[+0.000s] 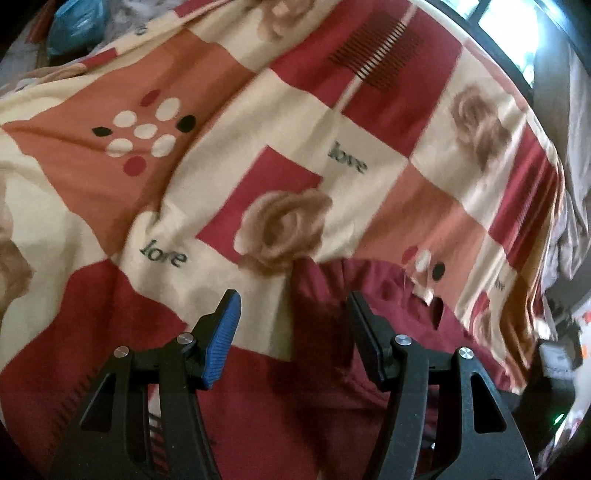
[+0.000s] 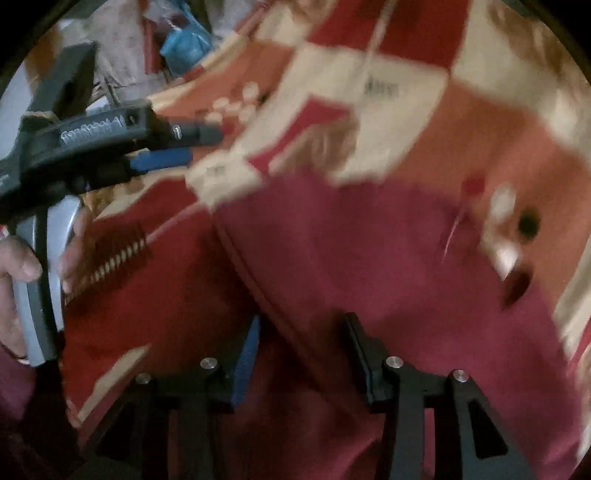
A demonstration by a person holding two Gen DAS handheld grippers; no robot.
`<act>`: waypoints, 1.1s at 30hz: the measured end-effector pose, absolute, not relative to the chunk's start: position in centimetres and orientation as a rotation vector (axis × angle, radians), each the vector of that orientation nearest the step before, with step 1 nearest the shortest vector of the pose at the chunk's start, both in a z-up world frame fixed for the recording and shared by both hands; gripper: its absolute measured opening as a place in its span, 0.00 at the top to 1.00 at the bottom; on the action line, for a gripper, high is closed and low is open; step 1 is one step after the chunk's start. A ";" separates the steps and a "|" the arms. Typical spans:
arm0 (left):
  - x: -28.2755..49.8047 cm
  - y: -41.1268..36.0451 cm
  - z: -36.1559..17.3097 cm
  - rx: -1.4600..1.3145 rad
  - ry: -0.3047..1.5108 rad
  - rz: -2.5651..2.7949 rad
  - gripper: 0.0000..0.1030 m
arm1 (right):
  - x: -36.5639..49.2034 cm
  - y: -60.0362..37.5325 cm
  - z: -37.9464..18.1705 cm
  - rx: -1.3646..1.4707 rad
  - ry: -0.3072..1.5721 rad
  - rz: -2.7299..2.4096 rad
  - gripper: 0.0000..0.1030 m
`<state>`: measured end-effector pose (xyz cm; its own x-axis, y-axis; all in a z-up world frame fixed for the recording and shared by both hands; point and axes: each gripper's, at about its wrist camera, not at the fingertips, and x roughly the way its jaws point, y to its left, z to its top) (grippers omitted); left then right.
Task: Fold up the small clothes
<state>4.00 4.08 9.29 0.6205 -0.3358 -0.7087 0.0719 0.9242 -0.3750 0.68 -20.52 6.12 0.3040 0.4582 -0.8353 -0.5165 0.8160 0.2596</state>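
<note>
A dark maroon garment [image 1: 332,369] lies spread on the patterned bedsheet [image 1: 155,206], with its upper edge just under the rose print. My left gripper [image 1: 293,314] hovers open over that edge, blue pad on the left, with nothing between its fingers. In the blurred right wrist view the same garment [image 2: 351,258] fills the lower middle, a seam running diagonally down it. My right gripper [image 2: 301,332] stands open above it; the pads press on nothing. The left gripper [image 2: 192,147] shows at the left, held by a hand [image 2: 14,266].
The sheet has red, orange and cream squares with roses and "love" prints. A blue bag [image 1: 74,22] and clutter lie at the far left. A bright window [image 1: 513,22] and grey cloth [image 1: 576,184] are beyond the bed's right edge.
</note>
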 end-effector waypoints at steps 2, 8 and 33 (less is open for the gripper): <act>3.7 2.9 9.3 -0.287 0.874 -0.271 0.42 | 0.1 -23.4 7.5 0.003 1.051 0.607 0.58; 3.1 -2.1 8.2 -0.117 0.908 -0.345 0.42 | -1.2 -35.0 11.2 0.031 0.984 0.271 0.57; 3.1 -3.8 4.7 -0.075 0.966 -0.286 0.33 | 3.6 -46.9 5.1 0.153 1.041 -0.132 1.00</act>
